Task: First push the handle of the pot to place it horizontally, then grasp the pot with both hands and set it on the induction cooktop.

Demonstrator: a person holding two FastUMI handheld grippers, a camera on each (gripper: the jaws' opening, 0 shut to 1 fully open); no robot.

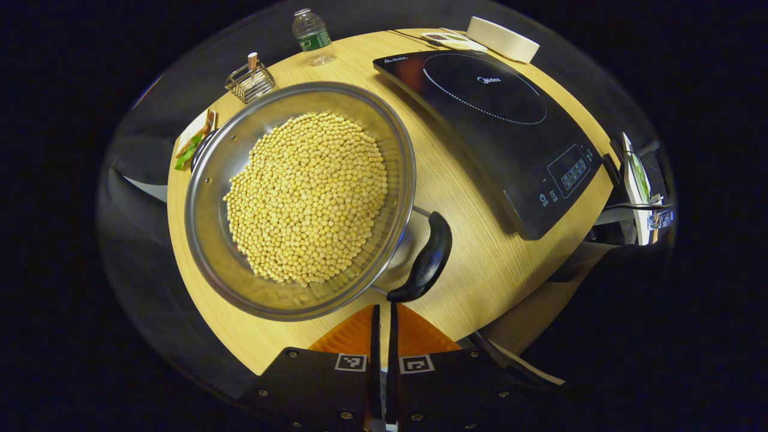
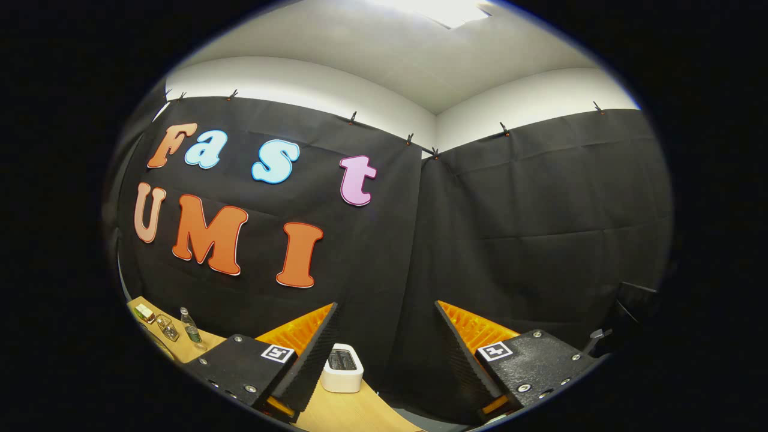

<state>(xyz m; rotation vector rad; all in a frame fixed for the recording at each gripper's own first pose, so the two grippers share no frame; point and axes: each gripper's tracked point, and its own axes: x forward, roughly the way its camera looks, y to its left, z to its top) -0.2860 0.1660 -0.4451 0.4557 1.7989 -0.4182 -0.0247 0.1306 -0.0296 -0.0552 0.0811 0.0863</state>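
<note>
Left gripper (image 1: 384, 309): its fingers are sitting nearly closed, only a thin slit between them, holding nothing; their tips are meeting the near end of the pot's handle (image 1: 425, 259), ready to nudge it.

Right gripper (image 2: 384, 336): its fingers are standing wide apart and empty, pointing up at the booth wall well above the surface (image 2: 354, 414) (so it is idling for now).

Pot (image 1: 300, 198): it is resting on the surface (image 1: 474, 240), a shiny steel pan heaped with yellow beans (image 1: 309, 198), just beside the cooktop (image 1: 498, 132) and not yet on it.

Handle: it is lying at a slant, curving from the pot's rim toward the left gripper rather than sitting level across the view.

Step in hand: by my reading, the sideways push on the handle is just beginning; the two-handed lift is waiting.

Risk, slipping: the handle is rounded and smooth-looking, so narrow tips pressing off-centre could be sliding past it instead of turning the pot.

Risk, spilling: the beans are piled high, so a hard shove or a tilted lift could be sending them over the rim.

Risk, collision: a long swing could be driving the pot into the cooktop's edge, or toward the wire basket (image 1: 250, 81) and bottle (image 1: 312, 36) behind it.

Risk, late partner: the right gripper is far from the pot, so a one-sided lift would be tipping it.
</note>
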